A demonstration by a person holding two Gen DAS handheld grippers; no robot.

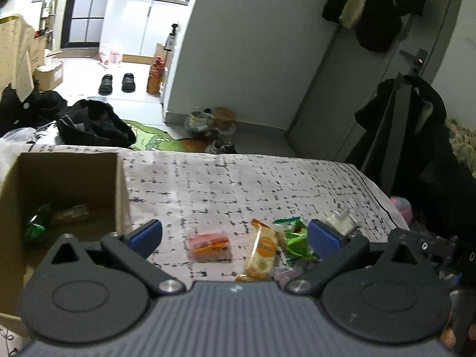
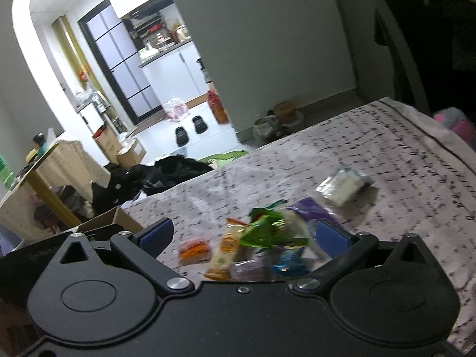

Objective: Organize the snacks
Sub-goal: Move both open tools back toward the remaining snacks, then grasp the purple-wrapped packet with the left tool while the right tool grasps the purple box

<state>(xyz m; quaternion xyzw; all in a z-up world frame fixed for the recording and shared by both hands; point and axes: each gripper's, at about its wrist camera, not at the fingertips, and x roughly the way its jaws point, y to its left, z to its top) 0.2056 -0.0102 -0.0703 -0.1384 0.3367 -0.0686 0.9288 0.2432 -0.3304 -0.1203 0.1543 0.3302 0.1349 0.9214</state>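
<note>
1. While both grippers hover over the bed (image 1: 238,184), left gripper (image 1: 235,235) and right gripper (image 2: 245,236) stand wide apart, holding nothing.
2. Snacks (image 1: 261,253) lie clustered on the cover, between the fingers.
3. Box (image 1: 119,184) at left holds a green packet (image 1: 37,226).

Both views dim and grey in foreground; bright light only from the kitchen doorway (image 1: 98,23) beyond. Right-wrist view motion-blurred, tilted. Strong fisheye bending at edges.
</note>
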